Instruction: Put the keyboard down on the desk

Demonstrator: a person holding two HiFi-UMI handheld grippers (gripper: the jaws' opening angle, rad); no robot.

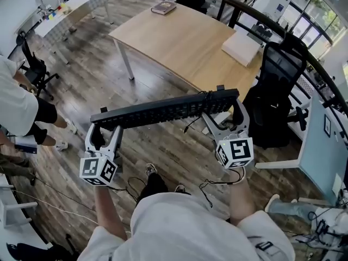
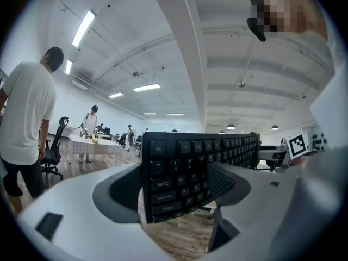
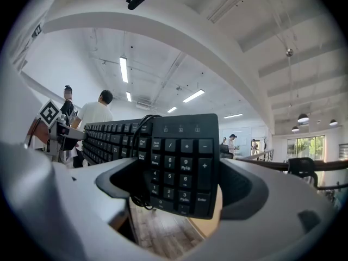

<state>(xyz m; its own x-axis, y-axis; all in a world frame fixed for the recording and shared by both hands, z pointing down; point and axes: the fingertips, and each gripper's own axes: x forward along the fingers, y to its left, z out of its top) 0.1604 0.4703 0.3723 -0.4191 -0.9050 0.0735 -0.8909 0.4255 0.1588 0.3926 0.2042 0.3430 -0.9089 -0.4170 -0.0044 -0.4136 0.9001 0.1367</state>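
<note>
A long black keyboard hangs in the air above the wooden floor, tilted with its right end higher. My left gripper is shut on its left end, where the Esc and Tab keys sit between the jaws. My right gripper is shut on the number-pad end, and the black cable loops over that end. The light wooden desk lies ahead, beyond the keyboard.
On the desk sit a dark book at the far edge and a white box at the right. A black office chair stands right of the desk. A person in white stands at the left. Cables trail on the floor.
</note>
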